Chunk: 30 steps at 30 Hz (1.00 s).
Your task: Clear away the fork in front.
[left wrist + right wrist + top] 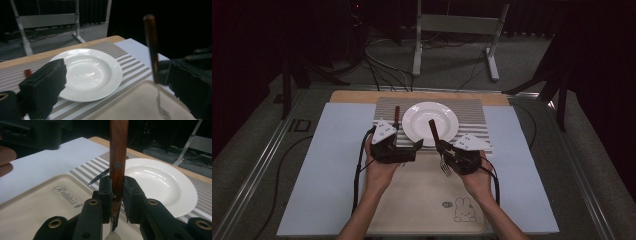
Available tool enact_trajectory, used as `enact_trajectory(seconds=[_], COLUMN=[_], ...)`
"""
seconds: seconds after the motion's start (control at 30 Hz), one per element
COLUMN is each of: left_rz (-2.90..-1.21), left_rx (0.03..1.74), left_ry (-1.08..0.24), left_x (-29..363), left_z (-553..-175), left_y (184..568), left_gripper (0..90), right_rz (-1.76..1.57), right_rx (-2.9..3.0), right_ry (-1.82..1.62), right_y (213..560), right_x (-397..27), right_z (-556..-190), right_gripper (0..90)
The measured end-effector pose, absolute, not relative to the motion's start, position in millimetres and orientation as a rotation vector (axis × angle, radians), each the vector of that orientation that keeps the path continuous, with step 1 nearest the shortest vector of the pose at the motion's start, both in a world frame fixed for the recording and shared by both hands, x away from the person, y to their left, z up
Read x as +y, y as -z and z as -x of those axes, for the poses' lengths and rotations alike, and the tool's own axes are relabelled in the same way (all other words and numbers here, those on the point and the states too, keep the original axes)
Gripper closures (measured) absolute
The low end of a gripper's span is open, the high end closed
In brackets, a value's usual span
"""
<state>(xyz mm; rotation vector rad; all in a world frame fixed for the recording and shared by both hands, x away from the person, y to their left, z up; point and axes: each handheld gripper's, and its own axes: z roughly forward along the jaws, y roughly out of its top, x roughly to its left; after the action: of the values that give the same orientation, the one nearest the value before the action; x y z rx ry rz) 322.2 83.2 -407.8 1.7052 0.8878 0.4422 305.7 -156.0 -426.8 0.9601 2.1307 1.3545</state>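
Observation:
My right gripper (441, 146) (117, 187) is shut on the brown wooden handle of a fork (435, 134) (118, 152). The fork stands nearly upright, tines (445, 170) down over the beige tray (422, 200). My left gripper (408, 137) (117, 75) is open and holds nothing. It sits left of the fork, at the near rim of the white plate (430, 123) (90, 72). In the left gripper view the fork (151, 45) stands between the wide jaws, near the right one. A knife (397, 116) with a brown handle lies left of the plate; its blade (98, 177) shows in the right gripper view.
The plate rests on a striped placemat (472, 112) over a blue mat (332, 170). The tray carries a rabbit drawing (464, 210). A white metal stand (457, 30) and cables lie on the floor beyond the table.

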Motion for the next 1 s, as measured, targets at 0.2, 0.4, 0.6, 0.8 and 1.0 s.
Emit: enact_trajectory(seconds=[0.2, 0.4, 0.6, 0.8, 1.0], left_rz=[-1.704, -1.727, -1.713, -1.704, -1.715], left_rx=[0.872, 0.869, 0.901, 0.890, 0.883], left_ry=[-0.395, -0.349, -0.300, -0.267, -0.249], left_x=[70.3, 54.2, 45.9, 42.6, 43.3], left_z=[-325.8, -325.6, -325.8, -326.3, -326.4], left_y=[409.5, 413.1, 417.5, 419.5, 417.8], left_gripper=[11.9, 28.0, 53.8, 74.9, 80.3], right_rz=[-0.960, -0.952, -0.971, -0.995, -1.012], right_rx=[2.147, 2.151, 2.142, 2.135, 2.151], right_ry=[-1.363, -1.376, -1.389, -1.422, -1.448], right_y=[431.6, 431.7, 432.3, 431.4, 431.0], right_x=[-150.1, -144.6, -145.7, -148.4, -149.5], right_z=[-304.1, -301.3, -301.8, -302.3, -303.1], right_gripper=[78.1, 78.1, 78.1, 78.1, 77.0])
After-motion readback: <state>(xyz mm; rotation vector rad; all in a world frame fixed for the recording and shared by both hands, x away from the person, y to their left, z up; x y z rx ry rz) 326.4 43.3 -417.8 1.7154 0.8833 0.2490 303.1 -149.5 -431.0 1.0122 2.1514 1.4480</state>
